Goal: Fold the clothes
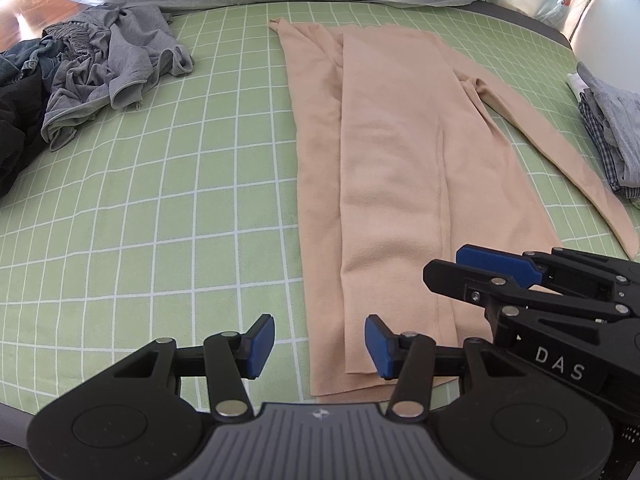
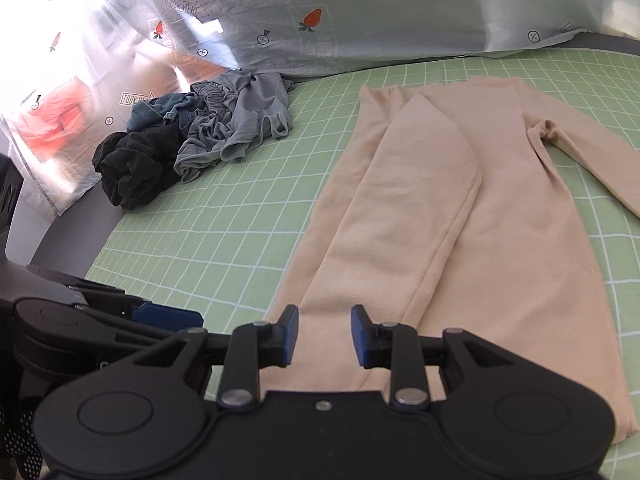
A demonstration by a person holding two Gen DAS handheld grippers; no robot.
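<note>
A beige long-sleeved garment point(image 1: 392, 160) point(image 2: 480, 240) lies flat on the green checked mat point(image 1: 160, 200) point(image 2: 200, 240). Its left side and sleeve are folded in over the body, and the right sleeve point(image 1: 560, 144) stretches out to the right. My left gripper point(image 1: 320, 346) stands open above the garment's near left edge, nothing pinched between its blue pads. My right gripper point(image 2: 325, 335) is open too, just above the near hem, with cloth below its pads but not gripped. In the left wrist view it point(image 1: 460, 266) reaches in from the right. The left gripper point(image 2: 168, 316) shows at the lower left of the right wrist view.
A crumpled pile of grey, denim and black clothes point(image 1: 112, 68) point(image 2: 192, 140) sits at the mat's far left. A small folded stack point(image 1: 612, 128) lies at the right edge. A pale printed sheet point(image 2: 360, 20) hangs behind the table.
</note>
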